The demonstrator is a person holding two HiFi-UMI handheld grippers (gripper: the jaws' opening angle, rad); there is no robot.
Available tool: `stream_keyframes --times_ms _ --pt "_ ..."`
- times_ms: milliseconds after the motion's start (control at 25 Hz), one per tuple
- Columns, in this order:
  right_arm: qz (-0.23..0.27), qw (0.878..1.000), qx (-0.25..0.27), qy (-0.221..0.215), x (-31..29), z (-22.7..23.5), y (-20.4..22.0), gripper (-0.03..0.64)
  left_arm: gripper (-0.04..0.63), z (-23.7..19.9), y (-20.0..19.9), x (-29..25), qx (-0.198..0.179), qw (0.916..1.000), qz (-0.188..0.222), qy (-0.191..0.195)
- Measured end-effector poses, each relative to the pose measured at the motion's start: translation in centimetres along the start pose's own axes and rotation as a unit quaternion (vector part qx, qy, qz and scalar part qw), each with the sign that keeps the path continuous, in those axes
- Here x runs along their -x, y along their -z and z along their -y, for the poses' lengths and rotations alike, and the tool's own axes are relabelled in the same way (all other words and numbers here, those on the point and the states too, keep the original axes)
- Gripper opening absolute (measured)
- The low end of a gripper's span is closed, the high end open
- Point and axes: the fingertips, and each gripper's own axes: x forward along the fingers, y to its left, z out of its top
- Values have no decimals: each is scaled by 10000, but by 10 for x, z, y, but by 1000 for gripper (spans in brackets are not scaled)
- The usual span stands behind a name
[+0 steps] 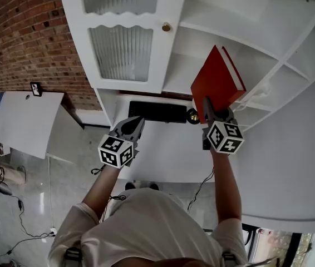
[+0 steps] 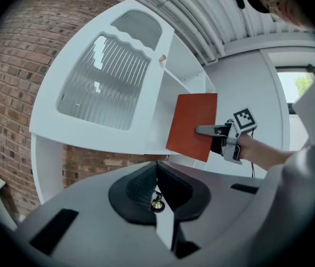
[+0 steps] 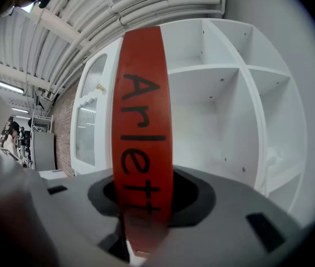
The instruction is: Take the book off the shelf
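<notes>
The red book point(image 1: 217, 82) is outside the white shelf unit point(image 1: 257, 54), tilted in the air in front of its open compartments. My right gripper point(image 1: 212, 115) is shut on the book's lower edge. In the right gripper view the red spine point(image 3: 142, 149) with black letters stands upright between the jaws of that gripper point(image 3: 141, 216). The left gripper view shows the book's cover point(image 2: 192, 125) with the right gripper point(image 2: 202, 130) clamped on it. My left gripper point(image 1: 131, 125) hangs lower left of the book, its jaws together with nothing in them point(image 2: 156, 174).
A cabinet door with ribbed glass point(image 1: 121, 52) and a brass knob point(image 1: 166, 26) is left of the open shelves point(image 3: 218, 121). A dark slot point(image 1: 157, 111) lies under it. A brick wall point(image 1: 18, 32), a white board point(image 1: 24, 121) and floor cables point(image 1: 18, 216) are at left.
</notes>
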Motion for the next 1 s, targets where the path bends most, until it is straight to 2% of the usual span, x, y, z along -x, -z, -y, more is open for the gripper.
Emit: stream_keyframes --times_ms 120,360,1000 --pt "44 10000 -63 46 16 2 6 158 -6 2 3 -2 -4 10000 -17 16" --pt "90 9998 167 95 41 -3 19 158 -6 0 10 -3 9 10000 -53 -23" --pt "-260 9996 -78 96 65 -4 86 158 -6 -4 20 10 -103 9997 -65 -203"
